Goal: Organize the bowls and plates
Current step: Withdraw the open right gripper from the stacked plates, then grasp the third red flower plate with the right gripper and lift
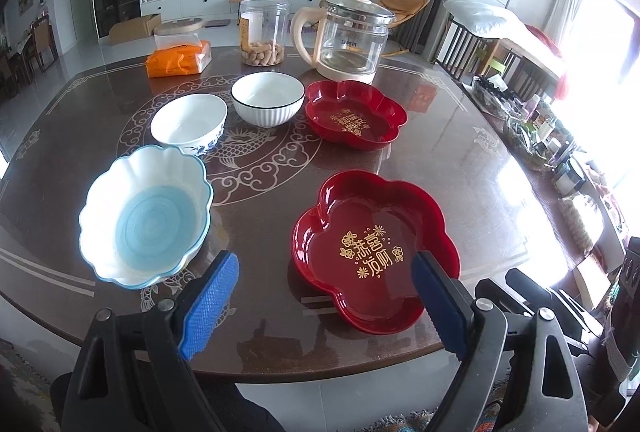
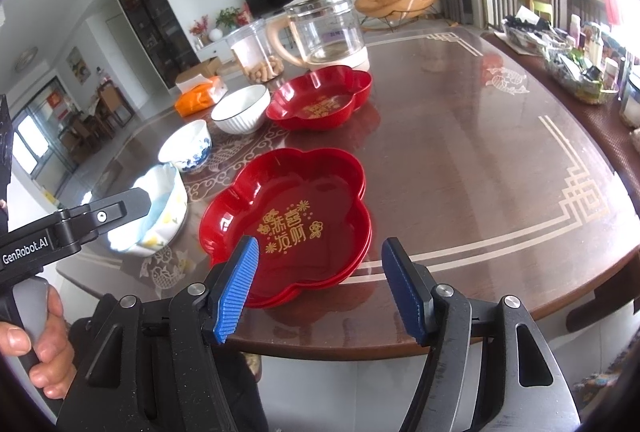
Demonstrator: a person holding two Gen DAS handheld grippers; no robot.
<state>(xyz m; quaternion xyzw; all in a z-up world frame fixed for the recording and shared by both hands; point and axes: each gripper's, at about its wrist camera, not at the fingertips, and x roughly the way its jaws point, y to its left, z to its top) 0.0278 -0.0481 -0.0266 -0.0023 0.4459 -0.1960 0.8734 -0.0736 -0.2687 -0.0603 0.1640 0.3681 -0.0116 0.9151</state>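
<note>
A red flower-shaped plate with gold writing lies near the table's front edge; in the right wrist view it looks like a stack of two or three. A second red plate lies farther back. A blue-and-white scalloped bowl sits front left. Behind it stand a blue-patterned white bowl and a ribbed white bowl with a dark rim. My left gripper is open and empty between the scalloped bowl and the near plate. My right gripper is open and empty at the near plate's front rim.
A glass kettle, a clear jar of snacks and an orange tissue pack stand at the table's back. Cluttered baskets line the right side. The left gripper's body reaches in from the left over the scalloped bowl.
</note>
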